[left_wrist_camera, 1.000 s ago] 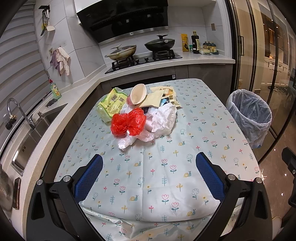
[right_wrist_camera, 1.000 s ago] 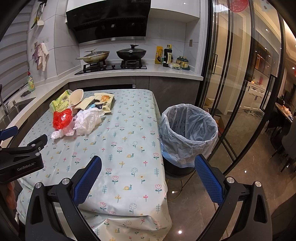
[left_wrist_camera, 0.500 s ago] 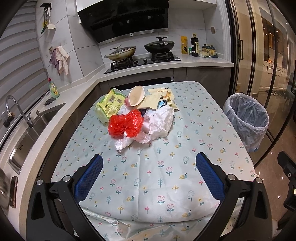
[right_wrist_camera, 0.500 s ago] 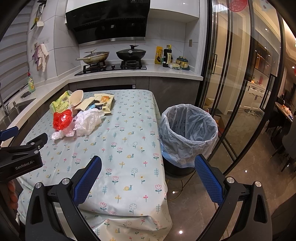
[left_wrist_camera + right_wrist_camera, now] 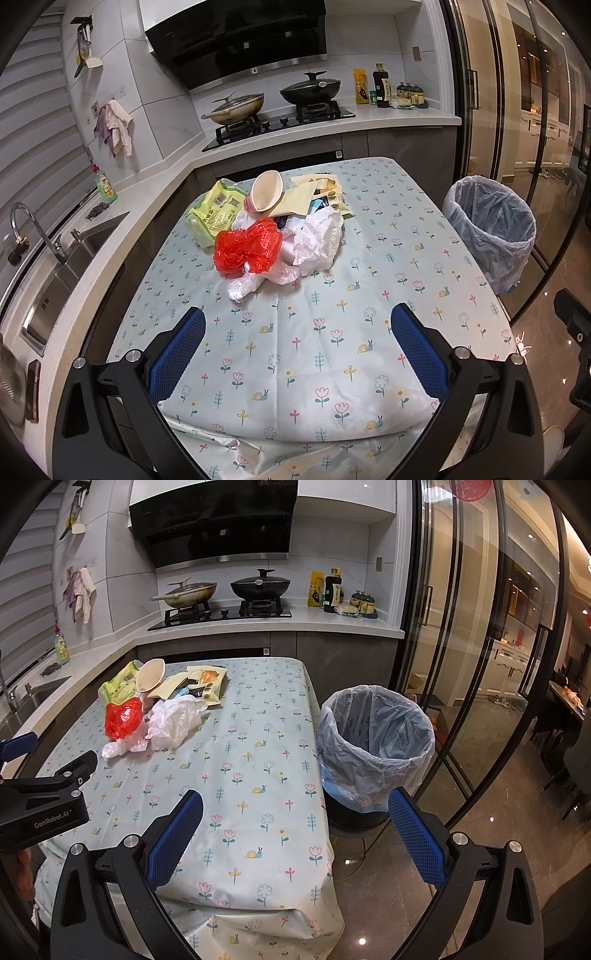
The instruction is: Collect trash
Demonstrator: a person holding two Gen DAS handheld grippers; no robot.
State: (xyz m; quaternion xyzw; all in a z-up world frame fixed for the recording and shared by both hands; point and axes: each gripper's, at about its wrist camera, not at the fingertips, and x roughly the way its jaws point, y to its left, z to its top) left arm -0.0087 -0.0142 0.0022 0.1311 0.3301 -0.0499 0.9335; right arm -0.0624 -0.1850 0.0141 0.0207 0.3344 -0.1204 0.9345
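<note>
Left gripper [image 5: 297,345] hovering level over the near table [image 5: 369,332] edge, jaws spread, empty. Right gripper [image 5: 295,825] likewise spread, facing the lined bin [image 5: 375,738]. Trash pile [image 5: 273,229] lying mid-table, running left to right.

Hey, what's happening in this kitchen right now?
A person holds two blue-padded grippers above a flower-print tablecloth, starting a trash cleanup. The left gripper and right gripper are both open and empty. The crumpled red plastic bag and white plastic bag lie untouched; the lined bin waits beside the table.
</note>
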